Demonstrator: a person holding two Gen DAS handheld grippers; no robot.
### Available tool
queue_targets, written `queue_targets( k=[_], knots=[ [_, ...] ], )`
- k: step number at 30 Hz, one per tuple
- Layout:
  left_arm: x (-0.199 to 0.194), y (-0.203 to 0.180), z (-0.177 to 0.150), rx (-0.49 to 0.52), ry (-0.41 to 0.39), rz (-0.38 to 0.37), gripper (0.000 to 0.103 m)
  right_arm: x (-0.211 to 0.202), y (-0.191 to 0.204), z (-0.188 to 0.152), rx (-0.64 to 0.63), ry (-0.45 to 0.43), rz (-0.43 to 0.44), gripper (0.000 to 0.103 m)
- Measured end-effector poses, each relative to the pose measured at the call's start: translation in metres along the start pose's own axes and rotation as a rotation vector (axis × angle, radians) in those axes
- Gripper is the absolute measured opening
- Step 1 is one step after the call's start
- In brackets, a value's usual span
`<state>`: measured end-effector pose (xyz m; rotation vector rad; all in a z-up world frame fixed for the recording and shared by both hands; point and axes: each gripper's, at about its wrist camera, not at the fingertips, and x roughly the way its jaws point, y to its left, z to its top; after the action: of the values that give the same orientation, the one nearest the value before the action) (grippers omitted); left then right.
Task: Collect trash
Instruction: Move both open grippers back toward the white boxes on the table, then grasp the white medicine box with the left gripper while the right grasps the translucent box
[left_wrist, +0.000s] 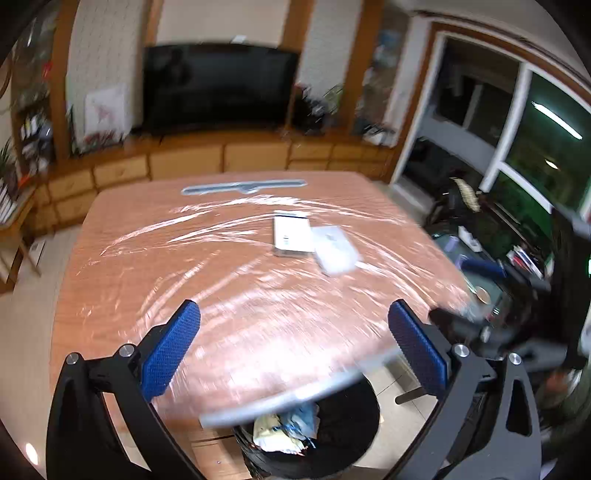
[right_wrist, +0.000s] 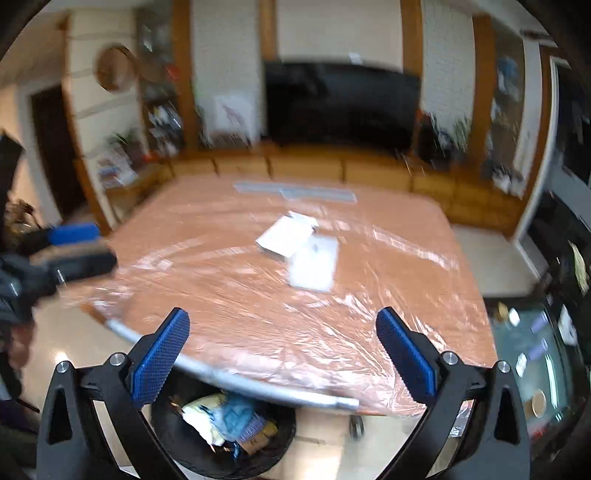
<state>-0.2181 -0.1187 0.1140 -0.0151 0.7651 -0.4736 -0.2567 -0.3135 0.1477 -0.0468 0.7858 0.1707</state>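
The trash (left_wrist: 286, 430) lies heaped in a round black bin (left_wrist: 343, 435) that stands on the floor just under the near edge of the table (left_wrist: 147, 258). From the left wrist view the heap shows as crumpled pale-yellow wrappers with blue print, some light blue plastic and scraps of white, filling the bin's mouth on the side nearest the table. The right wrist view shows the same pile (right_wrist: 225, 421) in the bin (right_wrist: 177, 443): a yellowish bag, a soft blue wad, something with a purple ribbed edge and a brown cardboard piece (all blurred, so finer detail cannot be told).

The left gripper (left_wrist: 295, 345) hangs above the table's near edge, its blue pads spread as wide as they go and nothing between them. The right gripper (right_wrist: 282, 347) is likewise spread wide and empty above the table's near rim, the bin showing below it, nearer its left finger.

The table is a pinkish-brown top under crinkled clear plastic film, with a grey metal rim along its near edge. Near the table's middle lie two flat white boxes (left_wrist: 291, 236), touching, one overlapping the other's corner. At the table's far edge lies a long grey bar (left_wrist: 243, 185). Beyond the table stands a low wooden cabinet with a dark television (left_wrist: 218, 86) on it.
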Motion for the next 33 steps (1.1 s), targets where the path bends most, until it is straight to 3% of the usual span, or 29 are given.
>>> queue_targets(
  k=[3,8,15,24,28,31,33],
  knots=[
    [0.041,0.012,0.027,0.011,0.038,0.011,0.102,0.039,-0.011,0.018,0.039,0.074,-0.02,0.099],
    [0.1,0.009,0.041,0.116,0.127,0.036,0.102,0.098,-0.026,0.03,0.054,0.177,-0.059,0.098],
    [0.157,0.005,0.051,0.172,0.217,-0.001,0.101,0.152,-0.033,0.033,0.064,0.271,-0.088,0.086],
    [0.208,-0.008,0.062,0.203,0.297,-0.025,0.088,0.175,-0.038,0.042,0.088,0.29,-0.096,0.083],
    [0.222,-0.006,0.066,0.18,0.324,-0.033,0.076,0.183,-0.04,0.046,0.086,0.295,-0.107,0.083],
    [0.224,-0.005,0.067,0.182,0.314,-0.041,0.073,0.186,-0.039,0.048,0.07,0.292,-0.102,0.077],
    [0.225,-0.006,0.068,0.195,0.309,-0.031,0.062,0.187,-0.039,0.05,0.074,0.288,-0.088,0.07]
  ],
)
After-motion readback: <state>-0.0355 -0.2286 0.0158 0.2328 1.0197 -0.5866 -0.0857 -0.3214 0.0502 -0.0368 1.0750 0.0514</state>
